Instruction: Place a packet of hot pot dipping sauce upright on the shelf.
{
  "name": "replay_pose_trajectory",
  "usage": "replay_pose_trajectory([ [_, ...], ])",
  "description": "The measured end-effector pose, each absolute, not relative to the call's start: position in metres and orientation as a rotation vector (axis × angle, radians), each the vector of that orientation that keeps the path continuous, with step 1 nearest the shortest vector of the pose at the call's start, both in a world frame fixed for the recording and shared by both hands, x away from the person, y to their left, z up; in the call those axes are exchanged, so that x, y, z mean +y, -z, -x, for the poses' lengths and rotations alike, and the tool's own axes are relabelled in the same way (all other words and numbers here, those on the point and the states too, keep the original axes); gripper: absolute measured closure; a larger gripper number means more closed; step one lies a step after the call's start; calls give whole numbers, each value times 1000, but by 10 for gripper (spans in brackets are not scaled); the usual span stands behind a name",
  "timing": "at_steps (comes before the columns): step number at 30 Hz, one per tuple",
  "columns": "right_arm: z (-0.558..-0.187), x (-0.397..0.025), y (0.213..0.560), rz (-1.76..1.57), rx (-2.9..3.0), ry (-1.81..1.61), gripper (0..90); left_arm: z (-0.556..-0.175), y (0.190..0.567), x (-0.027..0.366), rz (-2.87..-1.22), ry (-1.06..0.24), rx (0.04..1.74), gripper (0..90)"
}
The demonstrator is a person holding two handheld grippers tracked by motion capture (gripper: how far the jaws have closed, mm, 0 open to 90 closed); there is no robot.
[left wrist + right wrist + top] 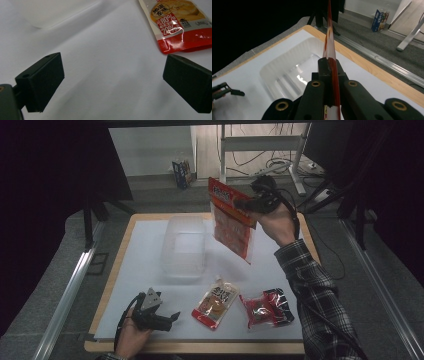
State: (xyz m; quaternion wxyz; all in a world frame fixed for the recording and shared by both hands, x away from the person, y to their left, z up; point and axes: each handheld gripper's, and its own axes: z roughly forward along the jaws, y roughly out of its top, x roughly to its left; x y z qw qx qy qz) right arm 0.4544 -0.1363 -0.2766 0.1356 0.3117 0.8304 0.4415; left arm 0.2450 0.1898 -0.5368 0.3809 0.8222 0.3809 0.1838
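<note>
Above the clear tub (183,247), to its right, the right gripper (246,204) pinches a large red snack bag (231,220) by its edge. It seems mid-carry; next, lower it inside. Near the tub's front, the left gripper (172,316) rests with jaws spread, empty.

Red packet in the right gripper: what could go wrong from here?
1. The right gripper pinches the red packet only near its top edge, so the packet hangs free and may swing or slip.
2. The packet looks about as long as the clear bin is wide; lowered at a slant, it could catch the rim.
3. The left gripper rests open close to the orange pouch and could nudge it.
</note>
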Motion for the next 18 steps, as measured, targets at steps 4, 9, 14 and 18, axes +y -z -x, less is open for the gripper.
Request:
replay_pose_trajectory([
  [4, -459, -120, 271, -893, 2404, -1290, 884, -245, 537, 190, -2100, -469, 970, 34],
  [9, -464, -105, 269, -889, 2402, -1303, 885, -245, 537, 189, -2101, -464, 967, 35],
  [14, -472, -87, 269, -892, 2402, -1314, 885, -244, 537, 187, -2106, -460, 958, 38],
  [18, -479, -72, 270, -896, 2397, -1322, 884, -244, 537, 186, -2110, -457, 951, 38],
])
